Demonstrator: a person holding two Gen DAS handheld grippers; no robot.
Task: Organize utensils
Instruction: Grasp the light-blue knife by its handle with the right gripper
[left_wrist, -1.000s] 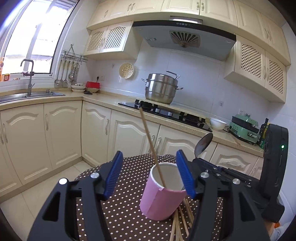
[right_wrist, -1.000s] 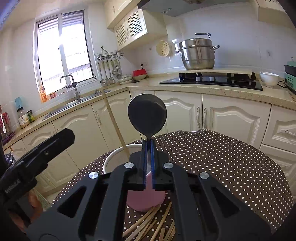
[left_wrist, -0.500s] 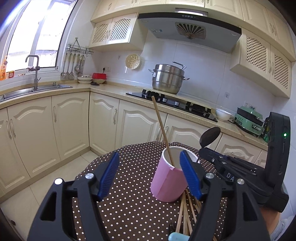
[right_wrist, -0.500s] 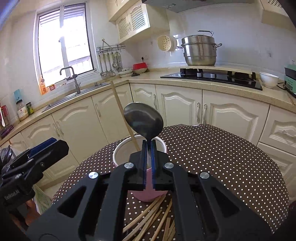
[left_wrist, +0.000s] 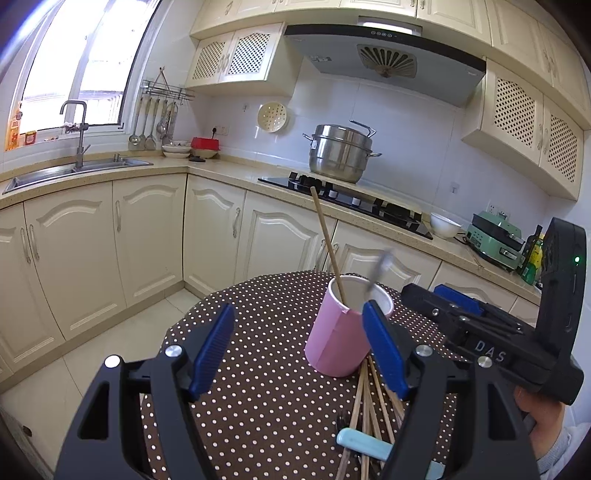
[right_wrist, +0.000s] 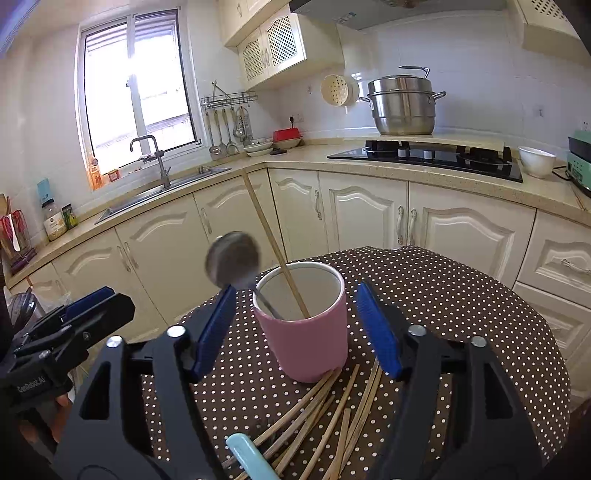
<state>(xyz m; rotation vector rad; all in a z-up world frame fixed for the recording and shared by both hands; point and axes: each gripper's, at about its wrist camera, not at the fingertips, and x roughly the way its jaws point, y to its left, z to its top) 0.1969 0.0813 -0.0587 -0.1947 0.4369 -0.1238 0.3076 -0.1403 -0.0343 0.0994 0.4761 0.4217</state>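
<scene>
Opening right tool (right_wrist: 297, 328) angled down, framing pink cup (right_wrist: 308, 341)

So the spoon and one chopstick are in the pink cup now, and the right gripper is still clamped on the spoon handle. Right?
Not quite. The spoon and one chopstick do stand in the pink cup, but the right gripper is not clamped on the spoon: in the right wrist view its jaws are opening, with the blue pads apart on either side of the cup and the spoon free.

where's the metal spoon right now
In the right wrist view the dark metal spoon stands handle-down in the pink cylindrical cup, leaning left beside a wooden chopstick.
</scene>
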